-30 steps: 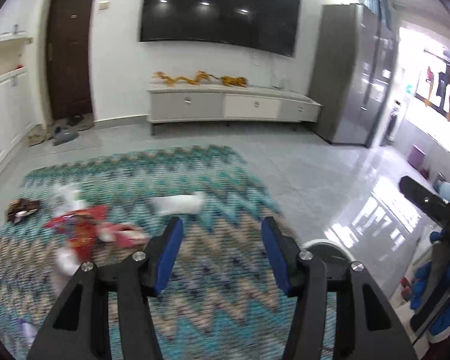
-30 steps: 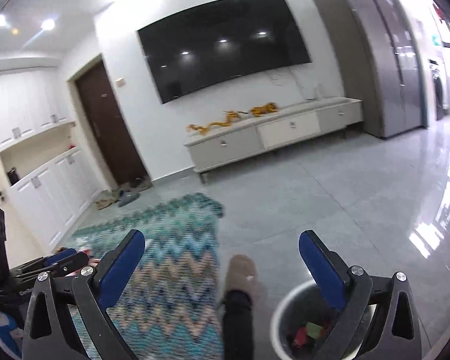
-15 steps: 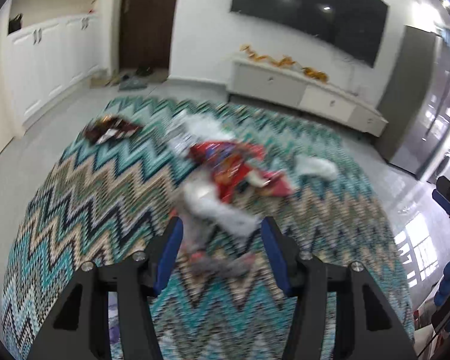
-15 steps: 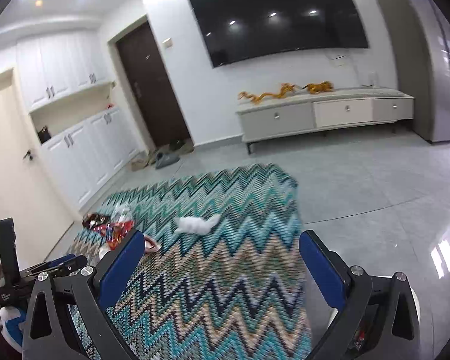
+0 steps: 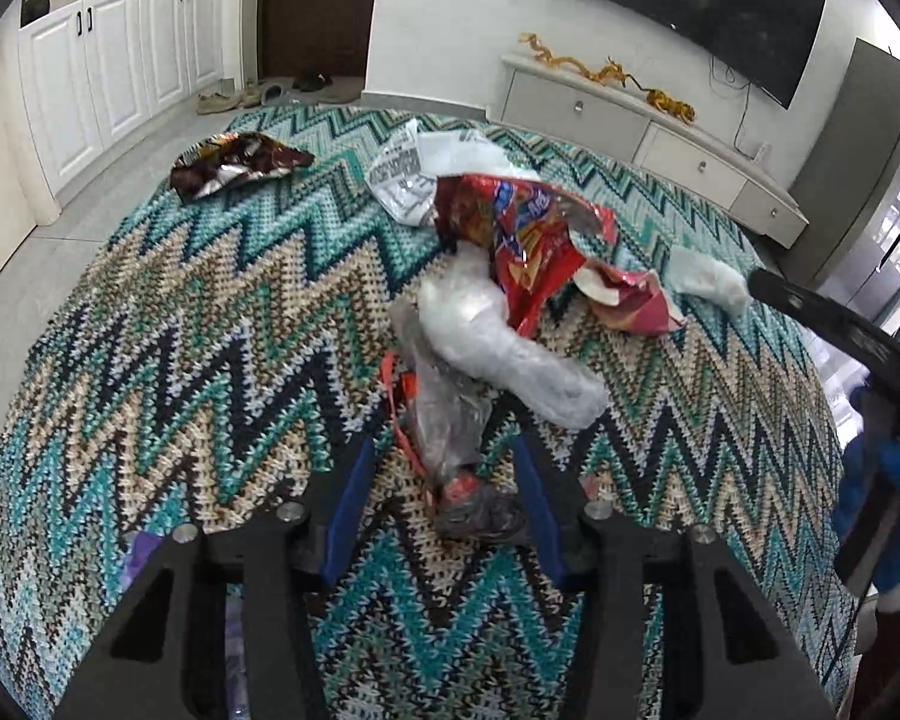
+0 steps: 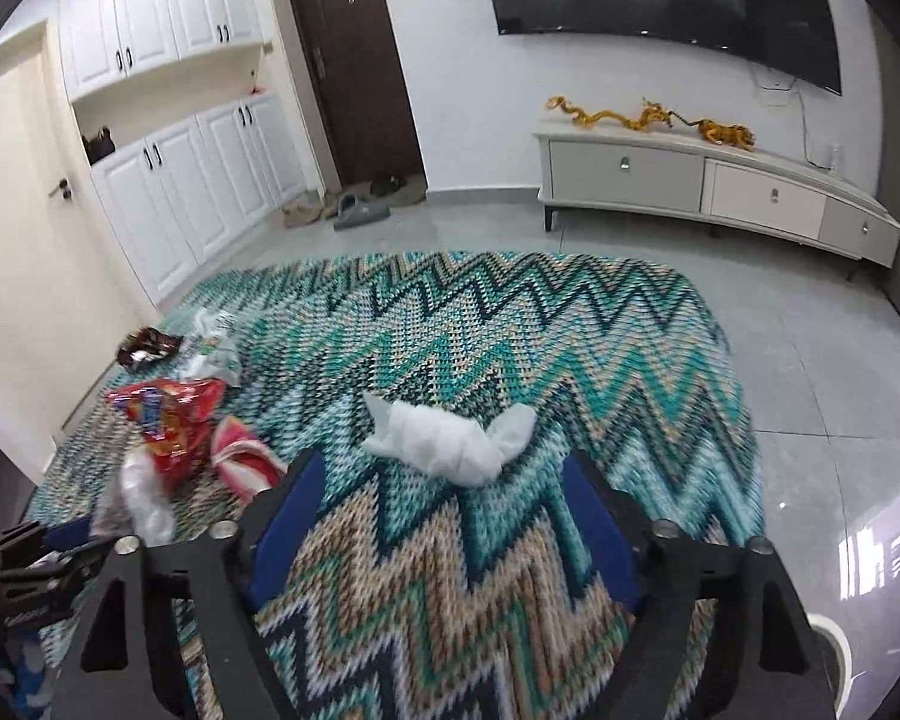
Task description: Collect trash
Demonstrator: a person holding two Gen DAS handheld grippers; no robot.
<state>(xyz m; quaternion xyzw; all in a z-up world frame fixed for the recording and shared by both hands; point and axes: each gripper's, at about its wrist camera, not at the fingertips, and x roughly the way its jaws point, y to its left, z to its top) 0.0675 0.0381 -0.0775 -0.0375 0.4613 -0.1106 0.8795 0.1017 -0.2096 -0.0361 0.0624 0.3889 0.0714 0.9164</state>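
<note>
Two claws, both over a zigzag rug point(image 5: 168, 324) strewn with litter, none of it yet picked up.

Item 1, nearest, left wrist view: left claw point(image 5: 444, 498), jaws spread wide, holding nothing. A crumpled clear wrapper point(image 5: 450, 420) with a red strip lies on the rug between the blue pads point(image 5: 348, 504), low centre of the frame; whether either pad touches it cannot be told. Judged: the claw straddles this piece so that a squeeze will pinch it.

Item 2, just beyond it: white plastic bag point(image 5: 498, 348), centre of frame, one end tucked under a torn red snack bag point(image 5: 522, 228). These overlap in one heap, so lifting one may drag the others.

Item 3: printed white wrapper point(image 5: 408, 174), upper centre, touching the red bag's far edge.

Item 4: dark foil packet point(image 5: 234, 162), upper left, lying apart from the heap.

Item 5, right wrist view: right claw point(image 6: 444, 516), jaws wide apart, empty. A twisted white tissue point(image 6: 450, 438) lies on the rug just ahead of the fingertips, centre of frame, not yet between them. Judged: it is lined up as this claw's target.

Item 6: white bin rim point(image 6: 834, 642), lower right corner, on the tile floor beside the rug; likely destination.

Item 7, farthest: low cabinet point(image 6: 714, 180) at the wall, upper right.
</note>
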